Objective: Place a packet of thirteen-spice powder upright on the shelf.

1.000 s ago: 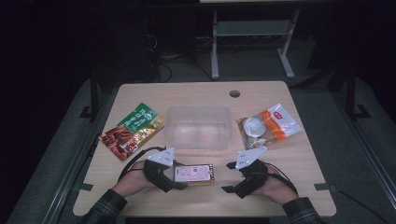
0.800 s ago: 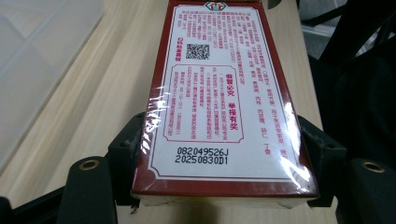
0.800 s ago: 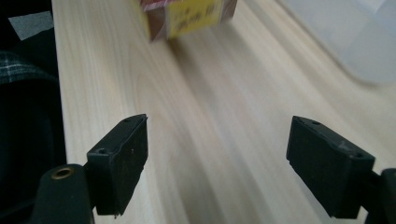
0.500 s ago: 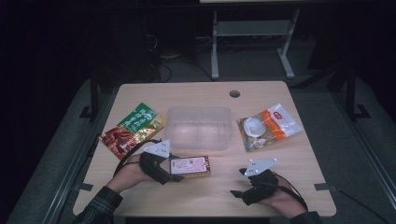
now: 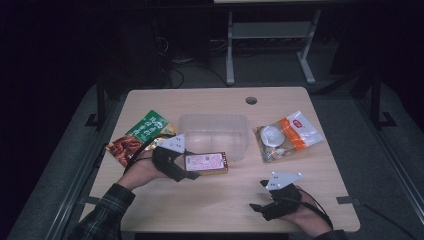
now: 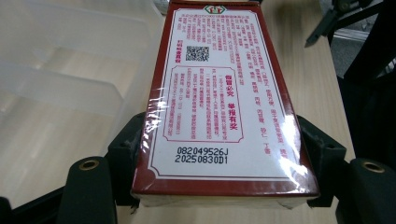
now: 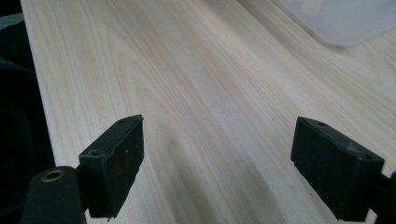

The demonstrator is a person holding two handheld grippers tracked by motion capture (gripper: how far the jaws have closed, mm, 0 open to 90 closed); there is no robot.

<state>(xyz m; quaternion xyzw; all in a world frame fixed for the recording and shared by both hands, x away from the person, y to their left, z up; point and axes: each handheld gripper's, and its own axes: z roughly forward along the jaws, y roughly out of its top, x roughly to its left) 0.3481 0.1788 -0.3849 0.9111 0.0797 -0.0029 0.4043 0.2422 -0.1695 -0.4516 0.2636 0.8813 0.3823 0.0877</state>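
Two grippers here, one busy. The left gripper [image 5: 192, 169] has its jaws clamped on the long sides of a red box [image 5: 206, 163], held flat just off the table [image 5: 210, 210], right at the 6 o'clock edge of the clear tub [image 5: 214, 134], so my guess is it's headed in there. Gripping the near end leaves the far end free to tip in. The right gripper [image 5: 257, 206] sits at 4 o'clock from the box, jaws wide apart, nothing between them.

The left tongs [image 5: 192, 167] hold a red box [image 5: 207, 163] just near of the clear tub [image 5: 215, 132]. The right tongs [image 5: 260, 202] rest empty on the surface [image 5: 220, 205], near right.
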